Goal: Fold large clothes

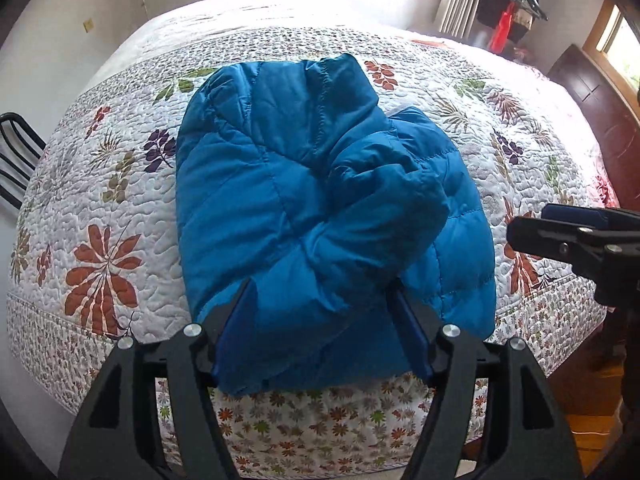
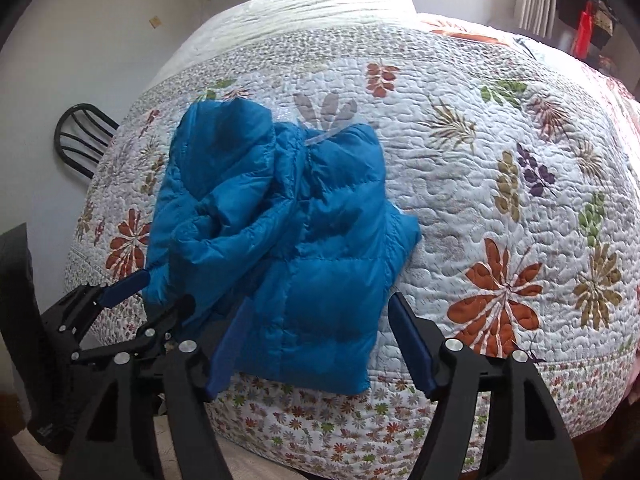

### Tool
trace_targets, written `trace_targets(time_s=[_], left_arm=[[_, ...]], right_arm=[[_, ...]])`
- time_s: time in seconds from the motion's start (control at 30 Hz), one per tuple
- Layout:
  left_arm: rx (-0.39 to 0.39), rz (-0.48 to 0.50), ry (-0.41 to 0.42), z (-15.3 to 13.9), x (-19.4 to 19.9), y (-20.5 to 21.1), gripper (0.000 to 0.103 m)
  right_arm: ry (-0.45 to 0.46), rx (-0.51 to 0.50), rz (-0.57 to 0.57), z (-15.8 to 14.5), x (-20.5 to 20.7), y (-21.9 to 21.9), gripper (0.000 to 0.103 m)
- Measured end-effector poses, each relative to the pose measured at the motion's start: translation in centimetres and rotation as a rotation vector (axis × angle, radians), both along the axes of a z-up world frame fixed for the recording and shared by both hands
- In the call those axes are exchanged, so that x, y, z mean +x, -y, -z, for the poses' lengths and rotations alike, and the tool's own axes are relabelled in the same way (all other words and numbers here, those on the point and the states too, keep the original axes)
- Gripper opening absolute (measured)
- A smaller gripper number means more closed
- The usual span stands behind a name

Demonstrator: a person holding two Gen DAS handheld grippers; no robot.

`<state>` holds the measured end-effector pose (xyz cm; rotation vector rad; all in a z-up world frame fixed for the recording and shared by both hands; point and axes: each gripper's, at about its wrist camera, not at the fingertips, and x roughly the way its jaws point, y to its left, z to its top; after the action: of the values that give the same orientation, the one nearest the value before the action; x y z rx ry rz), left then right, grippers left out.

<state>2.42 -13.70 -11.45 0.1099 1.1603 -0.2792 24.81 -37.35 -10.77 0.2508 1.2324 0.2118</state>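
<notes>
A blue puffer jacket point(image 1: 304, 200) lies bundled on the bed's floral quilt point(image 1: 100, 200), near the front edge; it also shows in the right wrist view point(image 2: 296, 240). My left gripper point(image 1: 322, 296) is open, its jaws standing on either side of the jacket's near folded part, not closed on it. My right gripper point(image 2: 316, 308) is open over the jacket's near right corner. The left gripper point(image 2: 160, 286) also shows in the right wrist view, and one right fingertip point(image 1: 528, 232) shows at the right of the left wrist view.
The quilt point(image 2: 500, 160) covers the whole bed. A black metal chair point(image 1: 16, 152) stands at the bed's left side. A dark wooden headboard point(image 1: 592, 92) and hanging clothes point(image 1: 508, 4) are at the far right. The quilt hangs over the front edge point(image 1: 300, 420).
</notes>
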Motion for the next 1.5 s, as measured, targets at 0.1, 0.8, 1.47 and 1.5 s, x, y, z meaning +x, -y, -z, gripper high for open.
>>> trace_targets(time_s=[0.1,0.8,1.47,1.5], left_arm=[[-0.003,-0.019,0.0,-0.1,-0.3,-1.1,0.068],[-0.026,-0.211,0.016,0.3,3.1,-10.5,0.067],[-0.072,-0.18,0.028,0.9,5.2,-9.3,0.067],[-0.073,-0.16,0.042,0.7,5.1,-8.5,0.067]], right_arm=[[-0.033,0.055,-0.046,0.8,1.9,-1.7,0.079],[-0.251,0.279,-0.011,3.8,8.8,-3.9,0.09],[0.111,0.21,-0.082,-5.7,1.7,-3.7,0.026],[0.112,0.209,-0.049,-5.5,0.9,-2.8,0.026]])
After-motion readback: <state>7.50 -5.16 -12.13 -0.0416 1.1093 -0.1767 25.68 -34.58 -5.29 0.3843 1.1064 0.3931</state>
